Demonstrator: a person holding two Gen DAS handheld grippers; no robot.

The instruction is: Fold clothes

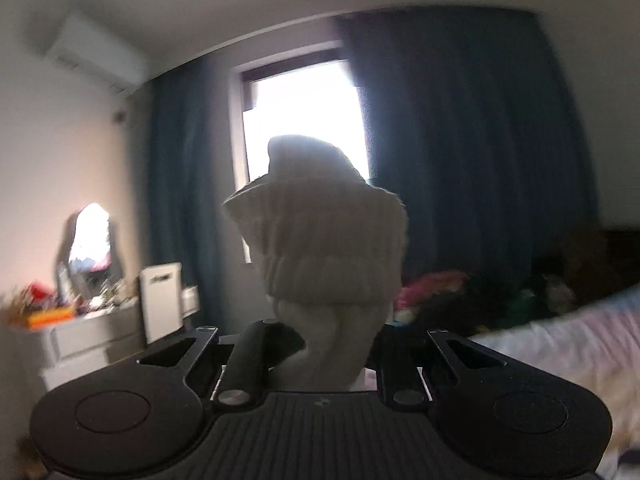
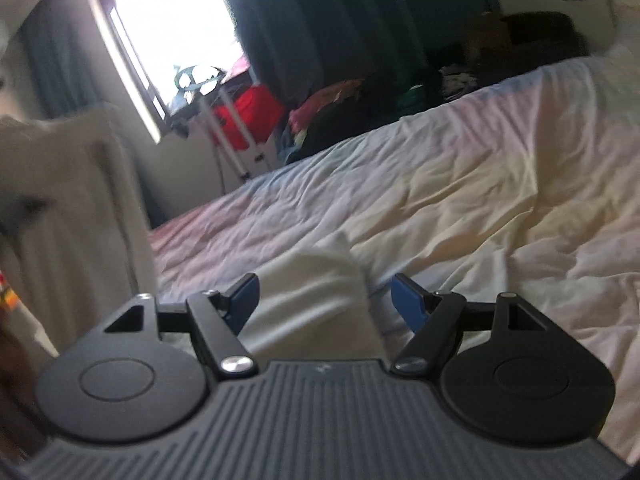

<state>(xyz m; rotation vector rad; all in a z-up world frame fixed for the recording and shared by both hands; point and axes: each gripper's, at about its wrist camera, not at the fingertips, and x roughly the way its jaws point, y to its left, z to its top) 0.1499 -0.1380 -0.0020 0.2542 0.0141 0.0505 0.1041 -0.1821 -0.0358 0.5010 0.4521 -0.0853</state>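
A cream ribbed knit garment [image 1: 328,256] hangs bunched in the air in front of the window in the left wrist view. My left gripper [image 1: 320,344] is shut on its lower part and holds it up. In the right wrist view a fold of the same cream cloth [image 2: 316,304] lies between the blue pads [image 2: 408,304] of my right gripper [image 2: 324,300], whose jaws stand wide apart above the bed [image 2: 460,184]. More cream cloth [image 2: 64,200] hangs at the left, blurred.
The bed has a crumpled pale sheet. A heap of coloured clothes [image 2: 360,100] lies at its far side. Dark blue curtains [image 1: 460,140] flank a bright window [image 1: 304,112]. A cluttered white dresser [image 1: 80,328] with a mirror stands at the left.
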